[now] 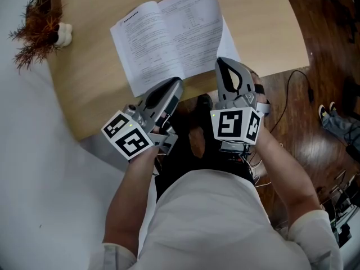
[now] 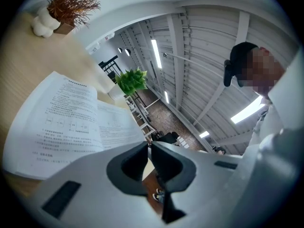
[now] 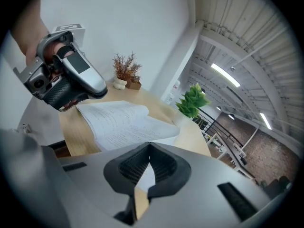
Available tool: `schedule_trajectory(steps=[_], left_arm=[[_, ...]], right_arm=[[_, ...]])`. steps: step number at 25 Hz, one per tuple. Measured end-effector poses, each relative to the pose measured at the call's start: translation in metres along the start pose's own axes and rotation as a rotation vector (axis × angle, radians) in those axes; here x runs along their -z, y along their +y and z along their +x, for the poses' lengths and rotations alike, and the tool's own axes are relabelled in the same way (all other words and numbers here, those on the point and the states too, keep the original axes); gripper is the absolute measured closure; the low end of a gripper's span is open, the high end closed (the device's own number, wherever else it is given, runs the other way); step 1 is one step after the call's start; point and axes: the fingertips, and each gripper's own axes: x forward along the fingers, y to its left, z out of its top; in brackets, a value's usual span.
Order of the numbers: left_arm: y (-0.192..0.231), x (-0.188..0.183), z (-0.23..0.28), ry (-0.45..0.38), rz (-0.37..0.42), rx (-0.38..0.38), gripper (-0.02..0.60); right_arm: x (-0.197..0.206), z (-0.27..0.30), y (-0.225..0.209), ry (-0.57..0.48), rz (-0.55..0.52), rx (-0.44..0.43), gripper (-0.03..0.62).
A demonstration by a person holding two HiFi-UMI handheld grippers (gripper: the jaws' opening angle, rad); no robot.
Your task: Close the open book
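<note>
Left claw [image 1: 178, 83] and right claw [image 1: 223, 62] are pressed together near the open book [image 1: 169, 35], its printed pages spread face-up.

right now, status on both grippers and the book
Left gripper shut, empty; right gripper shut, empty. Book open flat on table, both grippers at its near edge. Nothing on the pages; dried plant off at the corner.

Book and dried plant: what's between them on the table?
A white ornament right beside the plant; the rest is bare table up to the book, per head view.
</note>
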Motion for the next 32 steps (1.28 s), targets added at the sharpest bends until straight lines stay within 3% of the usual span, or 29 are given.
schedule_trajectory(steps=[7,14,27,32], left_arm=[[-0.004,0.006,0.009,0.015,-0.006,0.005,0.582],[-0.005,0.013,0.019,0.023,-0.017,0.007,0.582],[-0.007,0.027,0.036,0.062,-0.020,0.003,0.581],[-0.005,0.029,0.038,0.070,-0.025,-0.002,0.582]], right_arm=[[0.025,0.000,-0.007,0.052,0.162,-0.014,0.591],[0.053,0.000,-0.011,0.113,0.396,-0.046,0.591],[0.078,0.006,-0.018,0.133,0.632,-0.132,0.591],[0.086,0.007,-0.020,0.129,0.659,-0.164,0.591]])
